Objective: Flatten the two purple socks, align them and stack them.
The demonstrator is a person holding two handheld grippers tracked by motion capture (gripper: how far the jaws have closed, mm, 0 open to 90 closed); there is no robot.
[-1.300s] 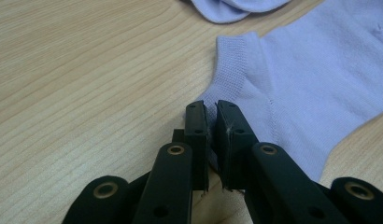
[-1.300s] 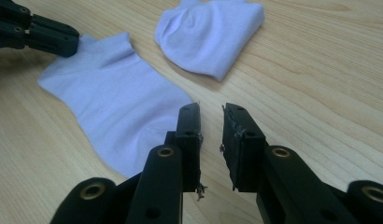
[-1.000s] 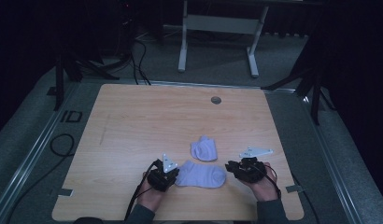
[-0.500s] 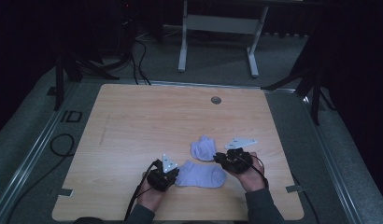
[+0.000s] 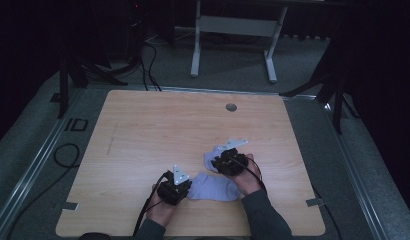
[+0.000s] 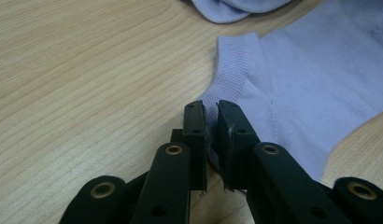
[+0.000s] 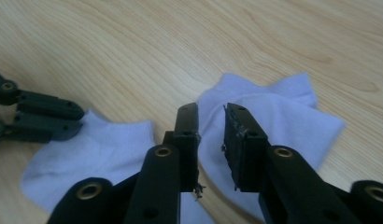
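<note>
Two lavender ankle socks lie on the wooden table (image 5: 168, 130). The near sock (image 5: 213, 187) (image 6: 311, 84) lies flat close to the front edge. My left gripper (image 5: 180, 189) (image 6: 211, 121) is shut on the corner of its cuff, with fabric pinched between the jaws. The far sock (image 5: 209, 159) (image 7: 283, 116) lies crumpled just behind it, and its edge (image 6: 236, 7) also reaches the top of the left gripper view. My right gripper (image 5: 220, 162) (image 7: 211, 126) hovers over the far sock, jaws a narrow gap apart with nothing between them. In the right gripper view the near sock (image 7: 101, 149) and the left gripper (image 7: 81, 122) lie at the left.
A round cable hole (image 5: 231, 107) sits near the table's far edge. Bare wood stretches to the left and back of the socks. Behind the table stands a metal frame (image 5: 233, 25), and a cable (image 5: 63, 155) loops on the floor at the left.
My right gripper has moved left and away from the person, from beside the near sock's right end to over the far sock. The left gripper has stayed at the near sock's cuff.
</note>
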